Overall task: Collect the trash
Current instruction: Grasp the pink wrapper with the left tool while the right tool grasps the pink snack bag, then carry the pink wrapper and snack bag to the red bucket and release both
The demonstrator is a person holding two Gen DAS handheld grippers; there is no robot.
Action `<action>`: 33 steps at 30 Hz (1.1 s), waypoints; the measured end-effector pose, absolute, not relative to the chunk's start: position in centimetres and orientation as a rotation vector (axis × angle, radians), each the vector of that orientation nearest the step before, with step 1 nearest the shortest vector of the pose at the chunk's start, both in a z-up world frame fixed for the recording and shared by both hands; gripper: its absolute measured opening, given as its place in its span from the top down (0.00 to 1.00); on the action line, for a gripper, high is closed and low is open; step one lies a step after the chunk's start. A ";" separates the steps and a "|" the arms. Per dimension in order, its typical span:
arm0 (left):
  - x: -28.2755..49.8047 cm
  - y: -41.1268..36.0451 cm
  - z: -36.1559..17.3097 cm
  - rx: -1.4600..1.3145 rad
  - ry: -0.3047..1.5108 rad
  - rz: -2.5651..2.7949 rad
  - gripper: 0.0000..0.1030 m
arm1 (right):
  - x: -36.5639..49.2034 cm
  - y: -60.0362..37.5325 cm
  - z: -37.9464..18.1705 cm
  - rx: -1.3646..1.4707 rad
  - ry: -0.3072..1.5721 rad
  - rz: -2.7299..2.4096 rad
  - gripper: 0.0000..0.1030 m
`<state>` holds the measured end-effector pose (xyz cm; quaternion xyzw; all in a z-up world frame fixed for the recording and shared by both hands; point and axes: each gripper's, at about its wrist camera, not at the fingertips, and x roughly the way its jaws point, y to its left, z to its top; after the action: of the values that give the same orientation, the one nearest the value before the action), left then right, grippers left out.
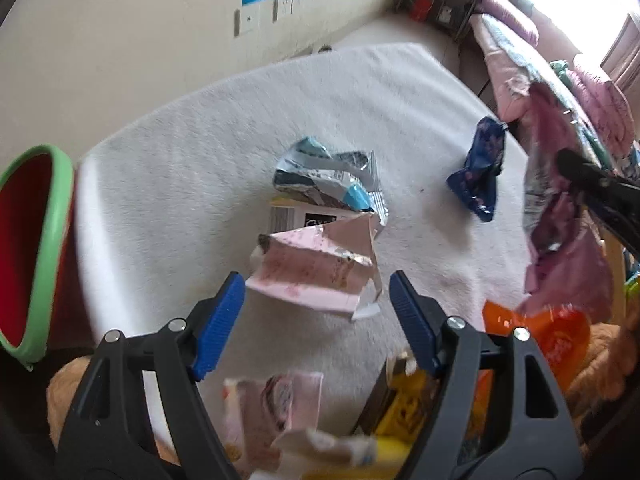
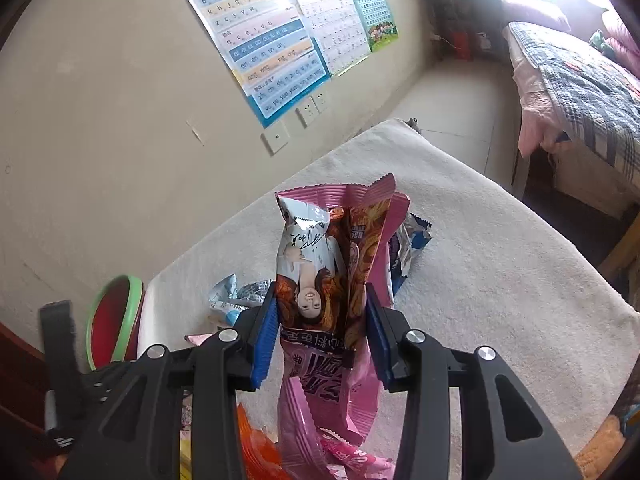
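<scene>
Pink and crinkly, the snack bag [image 2: 320, 292] is pinched between the blue pads of the right claw [image 2: 322, 336], lifted off the white-covered table [image 2: 500, 280]. The left claw [image 1: 316, 312] hangs with jaws spread and still widening, empty, a torn pink carton [image 1: 316, 276] just ahead of its tips; a silver-blue wrapper [image 1: 328, 180] lies beyond, and a red bin [image 1: 28, 248] stands far off to its left.

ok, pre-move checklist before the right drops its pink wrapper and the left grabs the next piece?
1. Right gripper clamped on pink printed snack wrapper: ok.
2. Wrapper clear of the cloth: ok, it hangs lifted.
3. Left gripper empty, jaws apart: ok.
4. Flattened pale pink carton lined up between left fingers: ok; contact cannot tell.
5. Red bin with green rim open and in view: ok.
6. Path from right gripper to bin: cannot tell.
</scene>
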<state>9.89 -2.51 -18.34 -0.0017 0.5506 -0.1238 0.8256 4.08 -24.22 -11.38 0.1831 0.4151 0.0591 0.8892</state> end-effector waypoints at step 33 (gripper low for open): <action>4.0 5.5 -12.7 -0.156 1.063 -0.188 0.65 | 1.8 -21.1 -5.0 0.199 0.637 0.198 0.62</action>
<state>4.01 5.52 -12.71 -0.0743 0.5057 -0.0893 0.8549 1.84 -21.06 -5.01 0.0975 0.3120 0.0972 0.9401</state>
